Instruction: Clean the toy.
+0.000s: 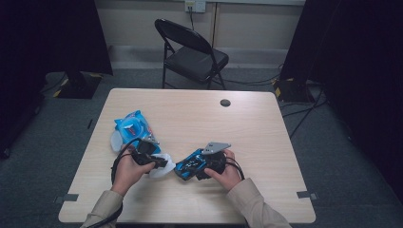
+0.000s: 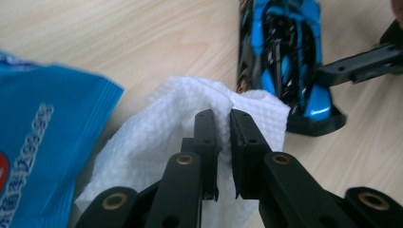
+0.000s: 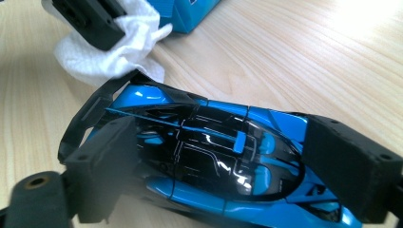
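Observation:
A blue and black toy car (image 1: 189,166) (image 3: 214,161) (image 2: 287,57) lies lengthways between the jaws of my right gripper (image 1: 190,167) (image 3: 228,171), which is shut on it just above the table. My left gripper (image 1: 161,164) (image 2: 224,121) is shut on a white wet wipe (image 2: 157,152) (image 1: 159,170) (image 3: 102,42), whose bunched fold touches the car's rear end. A blue wipes packet (image 1: 134,127) (image 2: 43,142) lies on the table behind the left hand.
The light wooden table (image 1: 237,128) has a round cable hole (image 1: 225,102) near its far edge. A black folding chair (image 1: 192,52) stands beyond the table. Dark curtains hang at both sides of the room.

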Demonstrator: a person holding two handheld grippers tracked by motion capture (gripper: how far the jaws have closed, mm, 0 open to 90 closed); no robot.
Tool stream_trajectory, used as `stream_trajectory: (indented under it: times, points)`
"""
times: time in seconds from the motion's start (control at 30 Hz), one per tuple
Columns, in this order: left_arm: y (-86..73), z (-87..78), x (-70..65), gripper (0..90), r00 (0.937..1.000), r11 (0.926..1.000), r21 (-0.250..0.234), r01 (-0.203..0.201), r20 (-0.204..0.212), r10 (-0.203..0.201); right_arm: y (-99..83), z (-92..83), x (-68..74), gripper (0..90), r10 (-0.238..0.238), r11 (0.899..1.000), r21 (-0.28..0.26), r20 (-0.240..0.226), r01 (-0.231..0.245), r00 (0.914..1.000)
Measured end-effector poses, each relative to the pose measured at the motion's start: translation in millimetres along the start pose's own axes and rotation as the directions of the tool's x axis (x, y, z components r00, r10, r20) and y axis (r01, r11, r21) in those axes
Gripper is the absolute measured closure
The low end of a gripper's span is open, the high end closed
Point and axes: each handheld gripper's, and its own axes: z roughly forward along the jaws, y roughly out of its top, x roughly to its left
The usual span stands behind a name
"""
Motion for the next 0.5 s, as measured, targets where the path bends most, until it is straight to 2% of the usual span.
stream_trajectory:
  times: [0.1,0.17,0.27,0.37,0.5]
  points:
    - [8.1,-2.5,-3.8,81.9,0.9998,0.9998,-0.012,-0.015,0.013,0.015,1.4,-3.8,-1.6,14.9,-0.003,1.0,0.01,-0.008,0.003,1.0]
    - [13.7,-3.7,-6.8,81.9,0.9997,0.9994,-0.029,-0.018,0.016,0.019,0.5,-8.5,-3.4,14.9,-0.018,1.0,0.021,-0.024,0.018,0.9995]
    - [23.1,-5.5,-12.4,81.9,0.999,0.9983,-0.049,-0.033,0.029,0.034,-1.1,-19.4,-6.5,15.6,-0.045,0.998,0.034,-0.025,0.046,0.9987]
    - [34.5,-5.9,-21.1,81.9,0.9968,0.9963,-0.056,-0.065,0.044,0.067,-3.7,-34.3,-11.6,17.6,-0.042,0.999,0.031,-0.03,0.043,0.9986]
    - [48.5,-2.5,-35.0,82.0,0.9918,0.9929,-0.073,-0.094,0.08,0.1,-9.7,-54.2,-17.8,18.1,-0.031,0.999,0.021,-0.013,0.031,0.9994]
